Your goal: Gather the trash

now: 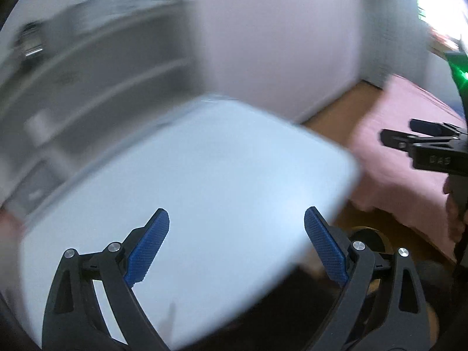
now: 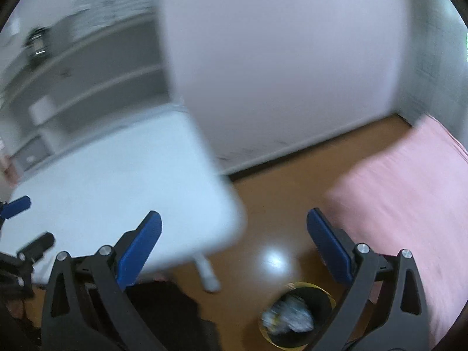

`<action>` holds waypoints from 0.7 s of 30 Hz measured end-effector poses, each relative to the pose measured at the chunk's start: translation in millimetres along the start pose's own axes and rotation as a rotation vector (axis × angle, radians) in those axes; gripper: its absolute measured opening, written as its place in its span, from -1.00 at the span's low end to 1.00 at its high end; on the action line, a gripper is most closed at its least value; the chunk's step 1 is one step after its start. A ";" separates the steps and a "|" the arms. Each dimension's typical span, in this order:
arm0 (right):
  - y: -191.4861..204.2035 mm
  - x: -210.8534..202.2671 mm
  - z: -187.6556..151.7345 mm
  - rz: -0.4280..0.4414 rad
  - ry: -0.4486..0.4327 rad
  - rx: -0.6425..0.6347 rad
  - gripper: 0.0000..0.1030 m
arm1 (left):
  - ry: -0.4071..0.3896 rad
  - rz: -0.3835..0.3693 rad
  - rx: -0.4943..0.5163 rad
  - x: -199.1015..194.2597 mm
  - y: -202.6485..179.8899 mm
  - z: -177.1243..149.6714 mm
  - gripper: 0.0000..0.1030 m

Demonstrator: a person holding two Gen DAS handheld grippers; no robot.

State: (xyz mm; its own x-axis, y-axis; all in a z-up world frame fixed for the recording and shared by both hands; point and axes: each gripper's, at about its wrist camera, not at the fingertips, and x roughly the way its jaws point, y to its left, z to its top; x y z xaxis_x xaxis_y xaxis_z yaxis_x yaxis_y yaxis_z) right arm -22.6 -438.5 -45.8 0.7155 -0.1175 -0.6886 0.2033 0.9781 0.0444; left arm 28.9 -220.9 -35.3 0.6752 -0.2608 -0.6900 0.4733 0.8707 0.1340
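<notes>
Both views are motion-blurred. My left gripper [image 1: 237,242] is open and empty above the white table [image 1: 190,181]. My right gripper [image 2: 234,245] is open and empty, held over the brown floor past the table's right edge [image 2: 117,181]. A round bin with a yellow rim [image 2: 298,318] stands on the floor below the right gripper and holds crumpled white trash [image 2: 288,313]. The right gripper also shows at the right edge of the left wrist view [image 1: 424,143]. The left gripper's blue fingertip [image 2: 16,206] shows at the left edge of the right wrist view.
A pink bed [image 2: 409,210] lies to the right. A white wall [image 2: 278,73] stands ahead, with grey shelving [image 2: 82,73] at the left. A white table leg [image 2: 206,272] reaches the floor near the bin. A dark shape [image 2: 163,316] sits under the table's near edge.
</notes>
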 end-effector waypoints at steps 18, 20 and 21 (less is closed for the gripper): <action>189.4 31.9 29.4 0.268 -0.005 -0.265 0.86 | 0.019 0.428 -0.418 -77.7 205.1 -116.0 0.77; 189.3 31.1 26.3 0.260 -0.016 -0.284 0.86 | 0.031 0.439 -0.418 -76.5 202.9 -118.0 0.77; 189.6 31.8 24.5 0.252 -0.017 -0.296 0.86 | 0.031 0.443 -0.416 -77.0 203.5 -120.2 0.77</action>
State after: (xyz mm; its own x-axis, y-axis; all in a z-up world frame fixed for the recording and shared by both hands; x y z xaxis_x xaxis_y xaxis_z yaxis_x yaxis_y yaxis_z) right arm 55.1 -260.9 -41.6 0.7298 0.1329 -0.6706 -0.1803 0.9836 -0.0013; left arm 5.2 26.4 -40.4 0.7376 0.1705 -0.6534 -0.1143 0.9851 0.1281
